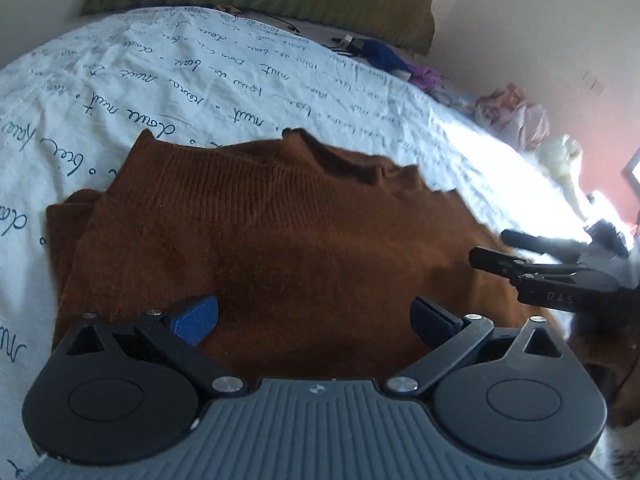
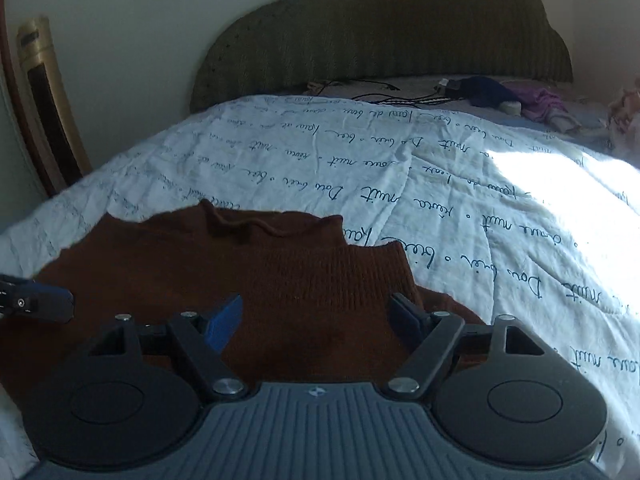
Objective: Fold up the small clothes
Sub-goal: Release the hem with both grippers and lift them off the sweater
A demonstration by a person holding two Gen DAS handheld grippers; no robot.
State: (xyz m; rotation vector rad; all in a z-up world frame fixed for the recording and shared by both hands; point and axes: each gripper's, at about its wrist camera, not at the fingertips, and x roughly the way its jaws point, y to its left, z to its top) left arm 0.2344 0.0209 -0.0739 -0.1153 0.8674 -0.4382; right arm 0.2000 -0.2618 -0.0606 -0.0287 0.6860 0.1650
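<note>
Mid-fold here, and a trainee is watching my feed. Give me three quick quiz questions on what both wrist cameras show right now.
1. True or false: the left tool is clamped on the brown sweater.
2. What does the sweater lie on? A) wooden table B) white bedspread with handwriting print C) bare floor
3. Fill in: behind the bed stands a green ____.

Key: 1. False, its fingers are spread apart above the knit, as are those of the right tool. 2. B. 3. headboard.
</note>
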